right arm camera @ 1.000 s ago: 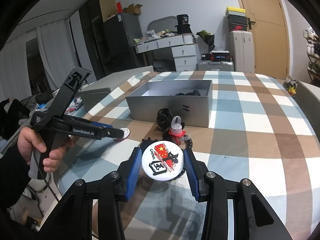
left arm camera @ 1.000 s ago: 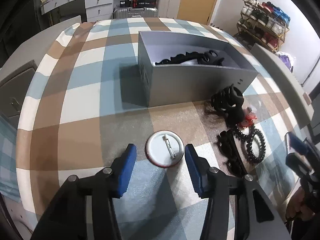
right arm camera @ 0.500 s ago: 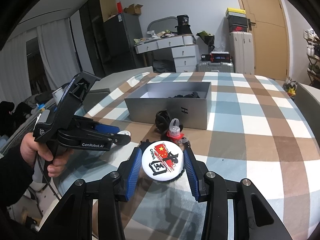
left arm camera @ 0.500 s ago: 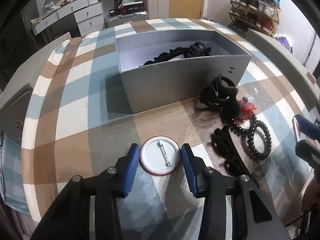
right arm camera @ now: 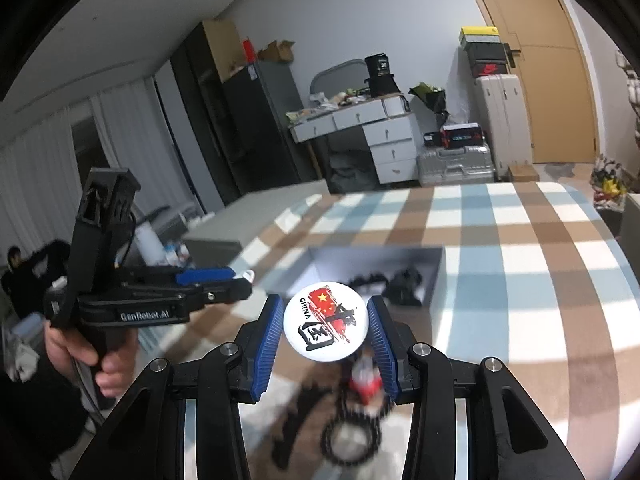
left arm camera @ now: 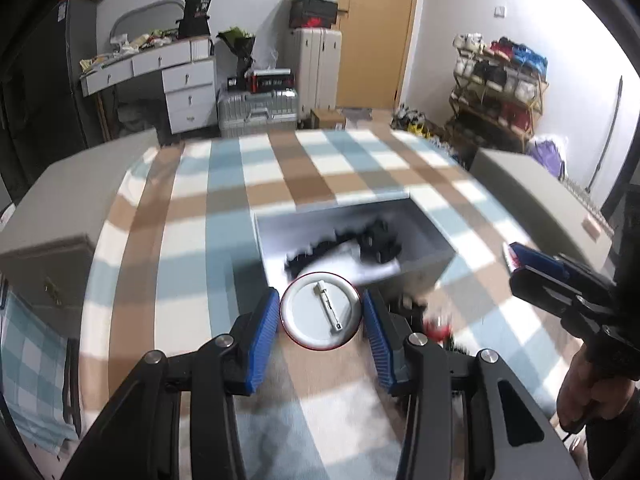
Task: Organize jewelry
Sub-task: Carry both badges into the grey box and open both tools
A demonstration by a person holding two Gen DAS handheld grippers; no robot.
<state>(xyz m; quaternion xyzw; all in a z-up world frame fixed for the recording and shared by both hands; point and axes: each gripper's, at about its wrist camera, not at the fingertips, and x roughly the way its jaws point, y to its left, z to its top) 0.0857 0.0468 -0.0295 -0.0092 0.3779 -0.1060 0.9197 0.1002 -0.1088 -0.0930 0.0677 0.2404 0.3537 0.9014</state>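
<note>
My left tool (left arm camera: 322, 316) is clamped on a round pin badge (left arm camera: 321, 310), pin side up, gripped only by its thin rim between the blue pads (left arm camera: 262, 330). My right tool (right arm camera: 324, 324) is clenched the same way on a second badge (right arm camera: 324, 316), printed face up with a red flag and "CHINA". Both badges hang in the air short of the grey box (left arm camera: 432, 248), which sits at about one o'clock from the left badge and twelve o'clock from the right one.

My worry is the rim grip: a smooth, domed disc held edge-on could twist or pop out if I tilt or jerk, and it would likely roll off across the cloth. With both tools heading for one box, they could also knock each other near its opening. The black hair clips (left arm camera: 360, 240) already in the box may tip a badge as it lands.

Below the right badge, at six o'clock, lie a small red clip (right arm camera: 366, 384) and a black coil hair tie (right arm camera: 348, 440), blurred. The bench (left arm camera: 192, 240) wears a brown, blue and white checked cloth. Beyond, at twelve o'clock, stand white drawers (left arm camera: 188, 92), silver suitcases (left arm camera: 256, 112) and a wooden door (left arm camera: 372, 32); a shoe rack (left arm camera: 496, 80) stands at two o'clock.
</note>
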